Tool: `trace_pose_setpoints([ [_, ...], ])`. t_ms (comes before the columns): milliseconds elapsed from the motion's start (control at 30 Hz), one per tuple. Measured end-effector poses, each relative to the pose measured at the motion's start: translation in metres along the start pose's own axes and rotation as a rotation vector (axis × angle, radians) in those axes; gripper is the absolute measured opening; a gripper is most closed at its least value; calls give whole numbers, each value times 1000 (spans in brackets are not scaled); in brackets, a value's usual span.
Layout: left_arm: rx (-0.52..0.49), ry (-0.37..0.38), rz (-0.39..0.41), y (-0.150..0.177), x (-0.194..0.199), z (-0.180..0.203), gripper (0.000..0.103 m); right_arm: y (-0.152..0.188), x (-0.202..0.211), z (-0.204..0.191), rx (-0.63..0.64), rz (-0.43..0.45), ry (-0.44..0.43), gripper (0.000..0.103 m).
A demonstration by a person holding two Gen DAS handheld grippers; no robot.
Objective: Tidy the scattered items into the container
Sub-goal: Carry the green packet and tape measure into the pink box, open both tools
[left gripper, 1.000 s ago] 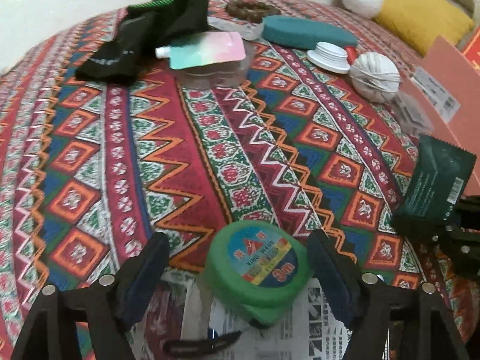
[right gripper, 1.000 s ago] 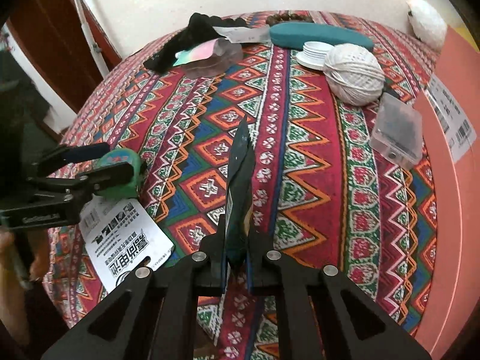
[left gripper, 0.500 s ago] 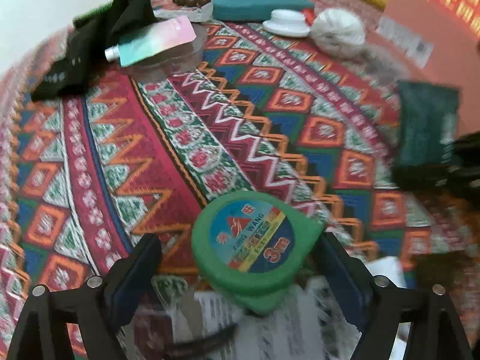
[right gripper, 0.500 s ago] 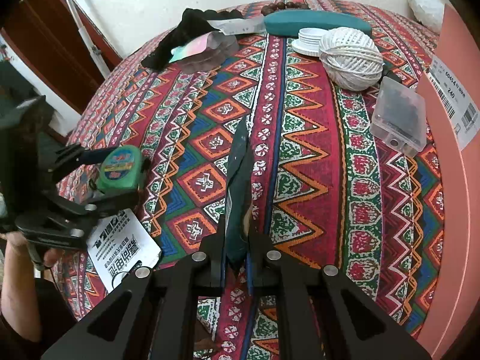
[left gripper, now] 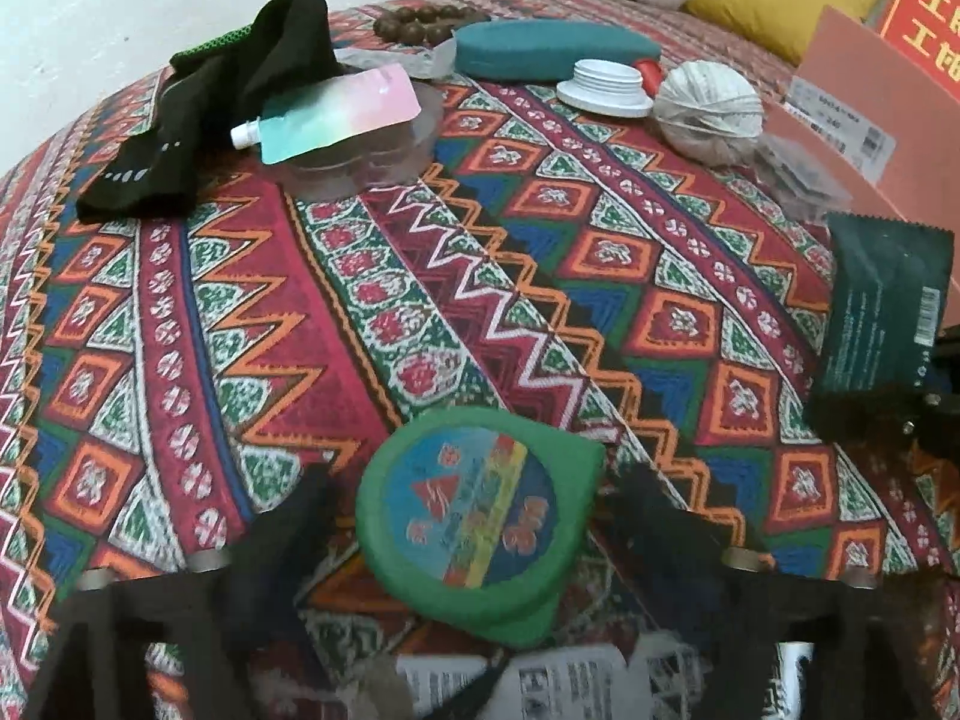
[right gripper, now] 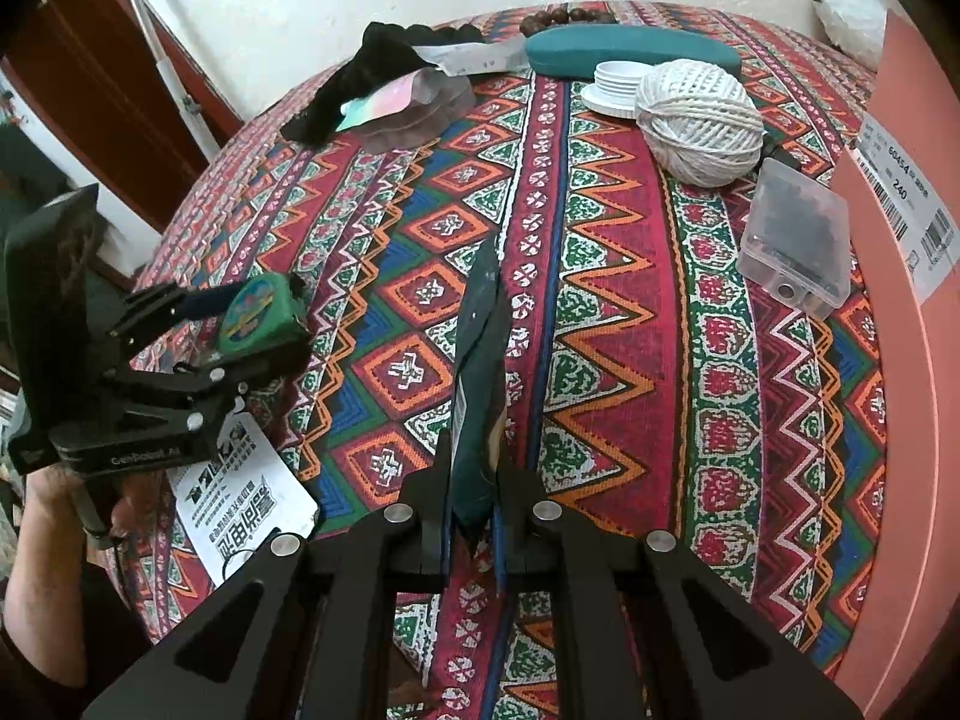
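Note:
A green tape measure (left gripper: 474, 522) with a round blue label hangs tilted just above the patterned cloth, and my left gripper (left gripper: 474, 504) is shut on it. From the right wrist view the same tape measure (right gripper: 258, 312) sits in the left gripper (right gripper: 252, 330) at the table's left edge, held by a person's hand. My right gripper (right gripper: 474, 480) is shut on a dark green foil packet (right gripper: 477, 390) that stands edge-on above the cloth. The packet (left gripper: 882, 312) also shows at the right of the left wrist view. The pink cardboard box (right gripper: 900, 360) stands along the right side.
A twine ball (right gripper: 699, 120), a clear plastic case (right gripper: 798, 240), a white lid (right gripper: 612, 87) and a teal case (right gripper: 630, 51) lie toward the back right. A black sock (left gripper: 198, 114), a pastel pouch (left gripper: 336, 114) on a clear dish and beads (left gripper: 420, 24) lie at the back left. A printed card (right gripper: 240, 510) lies under the left gripper.
The left gripper has lifted the tape measure off the printed card, carried it forward over the cloth and tilted it. The right gripper keeps the packet and has shifted slightly.

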State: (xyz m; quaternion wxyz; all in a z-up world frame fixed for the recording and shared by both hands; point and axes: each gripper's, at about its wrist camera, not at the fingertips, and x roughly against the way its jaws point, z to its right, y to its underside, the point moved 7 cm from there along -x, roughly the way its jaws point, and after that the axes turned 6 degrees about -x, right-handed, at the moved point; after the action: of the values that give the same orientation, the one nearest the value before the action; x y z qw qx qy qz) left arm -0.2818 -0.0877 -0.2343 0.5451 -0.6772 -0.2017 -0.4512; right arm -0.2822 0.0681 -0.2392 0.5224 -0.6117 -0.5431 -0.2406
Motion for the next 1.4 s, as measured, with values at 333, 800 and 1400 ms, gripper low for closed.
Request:
trace_pose_setpoints([
  [333,75,-21,19,-1,19,-19,61,-3,4,-2,-8,23,-5,9],
  [800,95,-15,214,-33,106,1,60,-7,78,-36,48,182,-96,8],
  [1400,-83,131,406,-147,198,164,60,-8,263,45,-51,604,-10,9],
])
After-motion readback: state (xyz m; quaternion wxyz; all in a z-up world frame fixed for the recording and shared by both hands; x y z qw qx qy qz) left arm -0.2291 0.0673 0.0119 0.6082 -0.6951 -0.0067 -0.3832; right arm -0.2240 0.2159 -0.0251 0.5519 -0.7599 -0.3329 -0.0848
